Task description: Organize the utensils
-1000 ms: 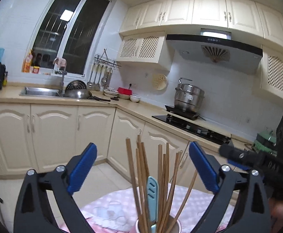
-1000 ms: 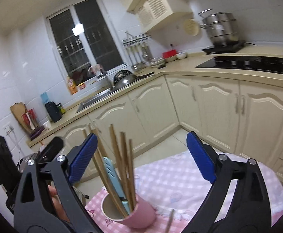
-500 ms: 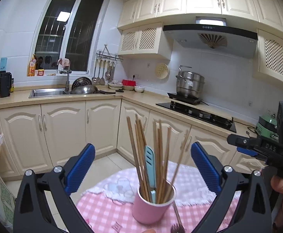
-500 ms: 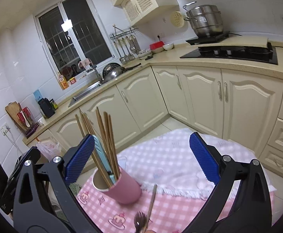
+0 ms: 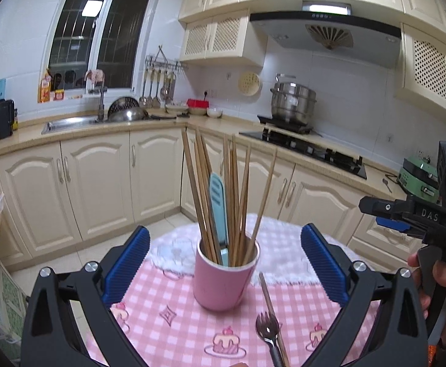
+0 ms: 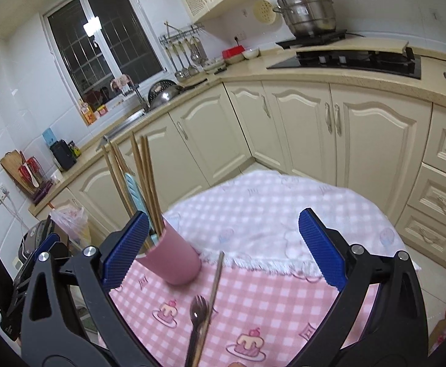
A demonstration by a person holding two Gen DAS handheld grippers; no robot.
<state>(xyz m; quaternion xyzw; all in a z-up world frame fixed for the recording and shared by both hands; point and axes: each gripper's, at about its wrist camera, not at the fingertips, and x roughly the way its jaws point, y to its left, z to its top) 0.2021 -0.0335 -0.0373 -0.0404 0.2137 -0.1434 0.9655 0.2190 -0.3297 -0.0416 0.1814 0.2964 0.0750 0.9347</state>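
Observation:
A pink cup (image 5: 225,275) stands on a table with a pink checked cloth (image 5: 167,330). It holds several wooden chopsticks (image 5: 235,189) and a light blue utensil (image 5: 218,202). A dark metal fork (image 5: 268,330) and one wooden chopstick (image 5: 267,293) lie on the cloth just right of the cup. My left gripper (image 5: 223,278) is open and empty, facing the cup. My right gripper (image 6: 219,253) is open and empty, above the fork (image 6: 196,315) and loose chopstick (image 6: 215,284), with the cup (image 6: 174,260) by its left finger. The right gripper's body shows at the right of the left wrist view (image 5: 421,214).
Cream kitchen cabinets (image 5: 69,189) run along the wall behind the table. The counter carries a sink (image 5: 69,120), a hob (image 5: 302,146) and a steel pot (image 5: 293,102). A white towel (image 6: 268,214) covers the table's far part. A plastic bag (image 6: 69,220) sits left.
Both grippers have pulled back and tilted down, so the cup, the cloth and the fork with the loose chopstick have come into view. Both grippers have stayed open.

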